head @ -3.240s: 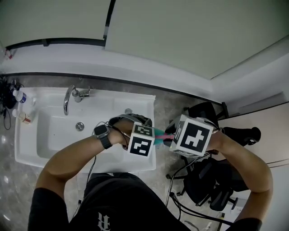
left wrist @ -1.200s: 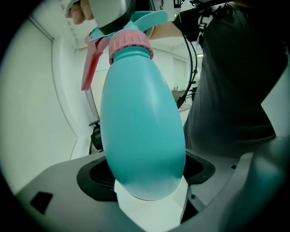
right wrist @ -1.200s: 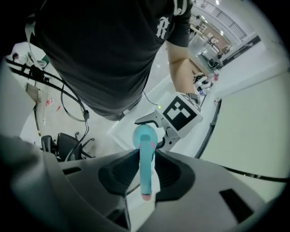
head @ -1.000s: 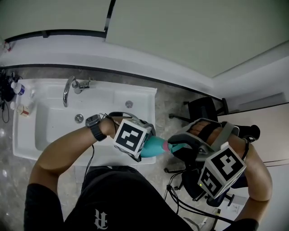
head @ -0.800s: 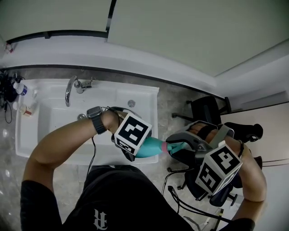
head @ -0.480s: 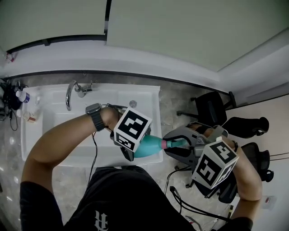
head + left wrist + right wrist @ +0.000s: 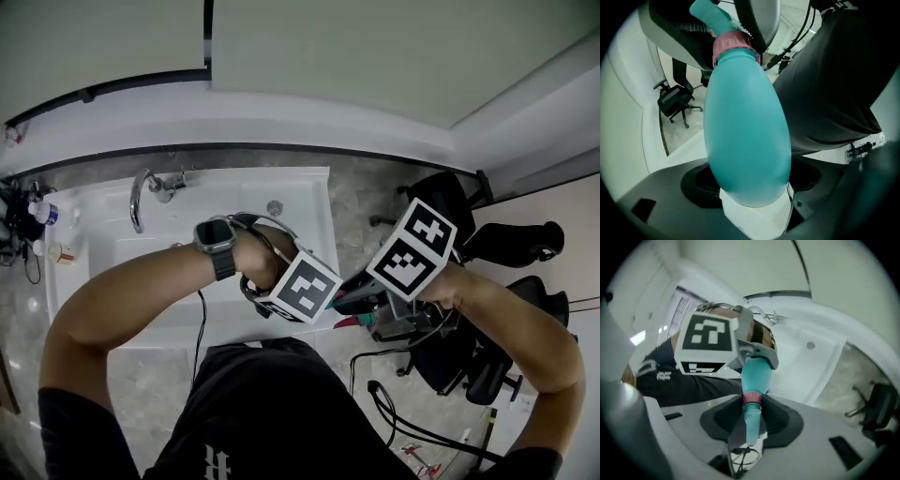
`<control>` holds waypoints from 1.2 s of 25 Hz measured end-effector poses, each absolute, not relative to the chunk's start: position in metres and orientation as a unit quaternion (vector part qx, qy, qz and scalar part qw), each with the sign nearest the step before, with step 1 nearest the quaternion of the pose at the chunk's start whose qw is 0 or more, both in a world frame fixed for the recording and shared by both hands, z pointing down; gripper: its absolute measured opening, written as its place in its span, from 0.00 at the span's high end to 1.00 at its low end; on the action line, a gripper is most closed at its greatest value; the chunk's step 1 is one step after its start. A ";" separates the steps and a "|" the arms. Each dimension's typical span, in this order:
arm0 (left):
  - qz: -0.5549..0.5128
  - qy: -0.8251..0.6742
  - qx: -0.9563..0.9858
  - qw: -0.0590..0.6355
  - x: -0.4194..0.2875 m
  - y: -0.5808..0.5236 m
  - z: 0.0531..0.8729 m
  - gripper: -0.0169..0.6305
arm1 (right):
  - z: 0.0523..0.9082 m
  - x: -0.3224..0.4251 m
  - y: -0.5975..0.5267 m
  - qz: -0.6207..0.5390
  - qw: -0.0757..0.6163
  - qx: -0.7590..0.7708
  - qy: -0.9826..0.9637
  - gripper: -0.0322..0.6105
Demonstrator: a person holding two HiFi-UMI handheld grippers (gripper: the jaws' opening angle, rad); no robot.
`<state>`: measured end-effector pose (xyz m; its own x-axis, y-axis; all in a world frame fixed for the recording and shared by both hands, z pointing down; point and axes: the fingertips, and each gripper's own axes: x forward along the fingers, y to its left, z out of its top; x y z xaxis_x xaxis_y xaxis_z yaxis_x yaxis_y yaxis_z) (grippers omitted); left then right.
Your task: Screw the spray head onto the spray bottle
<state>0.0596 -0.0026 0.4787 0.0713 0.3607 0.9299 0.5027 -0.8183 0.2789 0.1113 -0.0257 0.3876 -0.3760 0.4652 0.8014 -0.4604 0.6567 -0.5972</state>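
1. Mostly hidden in the head view, the spray bottle [image 7: 745, 136] hangs in the air just off the right front corner of the sink [image 7: 314, 202], above the person's dark shirt.
2. Its body is a smooth, egg-shaped shell of opaque teal plastic, so what it holds inside cannot be seen.
3. A ribbed pink collar [image 7: 732, 43] rings the narrow neck. The teal spray head [image 7: 751, 425], a slim flattened stem, runs on from the collar in line with the body.
4. The left gripper [image 7: 752, 187] has its jaws closed on the wide lower half of the bottle, whose rounded base sits against a white block deep between them.
5. The right gripper [image 7: 751, 413] meets the bottle from the other end. Its jaws have just been opening a little and stand partway apart with the spray head between them, the dark pads against the pink collar on both sides.
6. Each gripper carries a white cube with black square markers, and in the head view the two cubes sit side by side off the sink's right front corner.
7. The sink is a glossy white rectangular basin set in a mottled grey stone table, with a curved chrome faucet [image 7: 141, 192] at its back left.
8. Small bottles [image 7: 37, 211] stand left of the sink, and a black office chair [image 7: 506, 253] stands to its right.
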 end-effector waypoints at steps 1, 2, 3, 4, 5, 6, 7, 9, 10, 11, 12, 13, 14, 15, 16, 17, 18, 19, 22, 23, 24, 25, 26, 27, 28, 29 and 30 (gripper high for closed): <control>-0.608 -0.311 -0.728 0.053 0.059 0.003 0.482 0.34 | 0.391 0.111 -0.022 0.462 0.543 0.002 -0.701 0.75; -0.594 -0.329 -0.733 0.045 0.061 0.009 0.484 0.34 | 0.393 0.109 -0.019 0.493 0.528 0.005 -0.692 0.75; -0.572 -0.347 -0.743 0.033 0.063 0.016 0.485 0.34 | 0.394 0.107 -0.017 0.512 0.512 0.008 -0.689 0.75; -0.546 -0.363 -0.755 0.022 0.066 0.023 0.486 0.34 | 0.392 0.104 -0.015 0.523 0.499 0.010 -0.691 0.75; -0.519 -0.375 -0.768 0.012 0.069 0.028 0.486 0.34 | 0.390 0.101 -0.015 0.527 0.489 0.011 -0.695 0.75; -0.495 -0.385 -0.779 0.005 0.073 0.032 0.486 0.34 | 0.388 0.098 -0.016 0.527 0.481 0.014 -0.700 0.74; -0.474 -0.393 -0.788 0.000 0.076 0.036 0.487 0.34 | 0.385 0.096 -0.017 0.525 0.476 0.016 -0.705 0.73; -0.443 -0.405 -0.800 -0.001 0.081 0.040 0.488 0.34 | 0.380 0.091 -0.021 0.520 0.470 0.019 -0.713 0.68; -0.428 -0.410 -0.806 -0.001 0.084 0.041 0.487 0.34 | 0.378 0.090 -0.023 0.515 0.470 0.018 -0.717 0.67; -0.412 -0.413 -0.812 -0.002 0.087 0.042 0.484 0.34 | 0.374 0.089 -0.024 0.503 0.472 0.014 -0.724 0.66; -0.396 -0.414 -0.819 -0.005 0.089 0.042 0.480 0.34 | 0.366 0.090 -0.026 0.480 0.474 0.005 -0.738 0.66; -0.381 -0.413 -0.827 -0.009 0.092 0.041 0.474 0.34 | 0.353 0.091 -0.030 0.444 0.473 -0.004 -0.760 0.66; -0.367 -0.411 -0.834 -0.013 0.093 0.039 0.468 0.34 | 0.335 0.092 -0.036 0.398 0.468 -0.013 -0.789 0.66; -0.355 -0.408 -0.841 -0.017 0.095 0.036 0.463 0.34 | 0.318 0.094 -0.042 0.347 0.461 -0.019 -0.817 0.66; -0.345 -0.404 -0.847 -0.019 0.095 0.033 0.457 0.34 | 0.302 0.097 -0.048 0.301 0.453 -0.021 -0.839 0.66; -0.337 -0.400 -0.852 -0.020 0.096 0.031 0.453 0.34 | 0.294 0.101 -0.051 0.265 0.451 -0.020 -0.852 0.66; -0.331 -0.396 -0.856 -0.021 0.097 0.029 0.449 0.34 | 0.292 0.107 -0.052 0.237 0.456 -0.017 -0.857 0.66; -0.326 -0.393 -0.860 -0.020 0.098 0.028 0.446 0.34 | 0.296 0.113 -0.052 0.214 0.470 -0.014 -0.856 0.66; -0.321 -0.389 -0.863 -0.010 0.101 0.027 0.438 0.34 | 0.313 0.124 -0.052 0.155 0.506 -0.025 -0.848 0.66; -0.320 -0.387 -0.865 -0.008 0.102 0.026 0.436 0.34 | 0.316 0.125 -0.052 0.143 0.514 -0.034 -0.845 0.66; -0.319 -0.382 -0.867 -0.008 0.105 0.025 0.435 0.34 | 0.316 0.126 -0.051 0.137 0.524 -0.043 -0.840 0.67; -0.320 -0.373 -0.871 -0.009 0.108 0.022 0.434 0.34 | 0.315 0.126 -0.050 0.137 0.535 -0.046 -0.832 0.75; -0.324 -0.359 -0.875 -0.010 0.111 0.017 0.435 0.34 | 0.314 0.127 -0.049 0.143 0.548 -0.043 -0.823 0.81; -0.331 -0.340 -0.880 -0.008 0.115 0.010 0.438 0.34 | 0.314 0.128 -0.050 0.154 0.562 -0.032 -0.812 0.82; -0.342 -0.316 -0.885 -0.002 0.118 0.003 0.442 0.34 | 0.315 0.129 -0.052 0.172 0.575 -0.015 -0.800 0.83; -0.358 -0.289 -0.888 0.009 0.121 -0.004 0.447 0.34 | 0.319 0.129 -0.054 0.202 0.585 0.006 -0.785 0.83; -0.378 -0.258 -0.889 0.022 0.123 -0.012 0.454 0.34 | 0.323 0.131 -0.057 0.241 0.592 0.029 -0.769 0.83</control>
